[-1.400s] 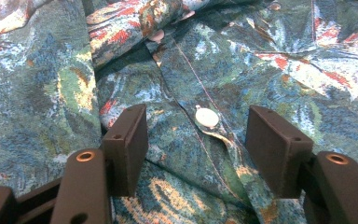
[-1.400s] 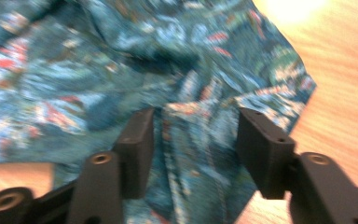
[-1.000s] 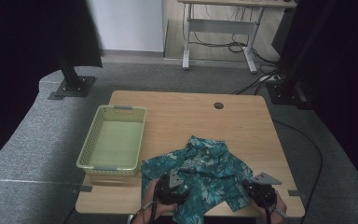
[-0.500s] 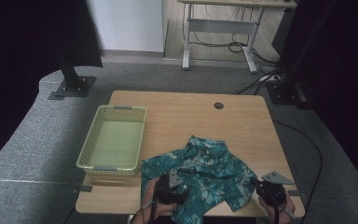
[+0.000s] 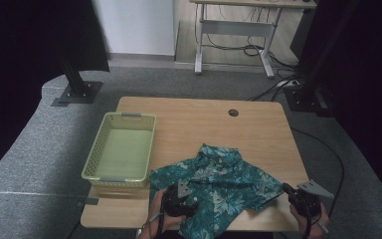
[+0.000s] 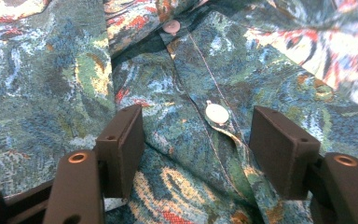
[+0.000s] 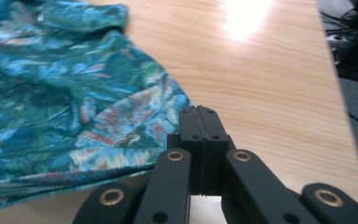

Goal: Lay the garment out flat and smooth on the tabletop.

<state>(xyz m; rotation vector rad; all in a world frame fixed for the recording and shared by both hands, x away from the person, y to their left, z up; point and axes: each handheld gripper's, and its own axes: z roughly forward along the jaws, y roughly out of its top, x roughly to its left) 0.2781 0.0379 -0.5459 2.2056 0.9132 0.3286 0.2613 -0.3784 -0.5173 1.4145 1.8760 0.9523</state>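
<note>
Hovering low over the shirt (image 5: 219,191) at the table's (image 5: 258,129) near edge, left gripper (image 6: 198,140) has just been opening; jaws wide, button placket (image 6: 216,114) between them, pads not pressing, likely to pinch the front. Right gripper (image 7: 199,122) sits closed and empty just off the sleeve (image 7: 135,112), over bare wood. Basket (image 5: 121,149) lies left of the shirt; far half of the table is free.

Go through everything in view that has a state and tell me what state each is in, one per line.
shirt: spread flat on the table, front up, placket unbuttoned near the white button
basket: upright, empty
left gripper: jaws apart over the placket, not pressing on cloth
right gripper: jaws shut, nothing between them, beside the sleeve
table: far half bare
</note>
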